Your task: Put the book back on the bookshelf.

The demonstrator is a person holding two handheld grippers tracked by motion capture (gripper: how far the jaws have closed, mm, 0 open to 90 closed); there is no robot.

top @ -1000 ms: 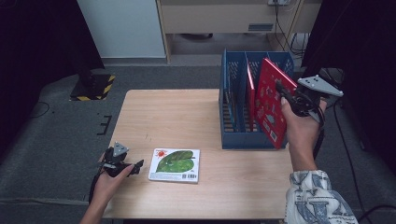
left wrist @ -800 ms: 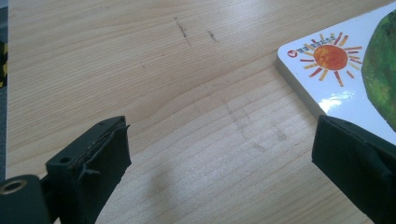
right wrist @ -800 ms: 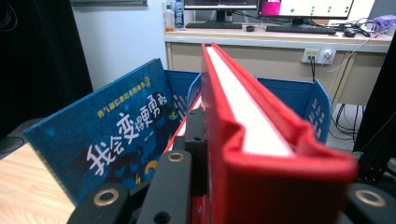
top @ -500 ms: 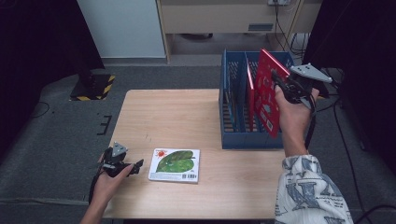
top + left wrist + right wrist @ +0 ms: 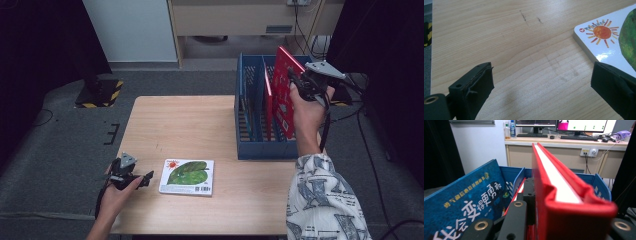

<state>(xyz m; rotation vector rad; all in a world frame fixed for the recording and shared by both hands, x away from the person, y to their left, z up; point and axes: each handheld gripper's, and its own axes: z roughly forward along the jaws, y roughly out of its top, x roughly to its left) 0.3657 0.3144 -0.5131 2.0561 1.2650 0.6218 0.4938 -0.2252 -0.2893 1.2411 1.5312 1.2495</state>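
Since a second ago, the right gripper (image 5: 295, 82) has carried the red book (image 5: 285, 95) leftward and farther over the blue rack (image 5: 260, 150), and the book now leans with its top edge high above the rack's dividers instead of hanging at the rack's right end. Its jaws are clamped tight on the book: in the right gripper view the red cover (image 5: 549, 195) sits squeezed between them, white page edges running away from the camera. A blue book with yellow and white lettering (image 5: 466, 207) leans in the rack just beside it, and another red book (image 5: 268, 107) stands in the rack next to the held one.

Over at the near left corner of the desk (image 5: 190, 125), the left gripper (image 5: 142, 179) has kept its place, resting low on the wood with its jaws spread wide and nothing between them. The picture book with the green leaf and orange sun (image 5: 188, 176) lies flat on the desk just beside that gripper, its corner close to one jaw in the left gripper view (image 5: 604, 37), not touched.
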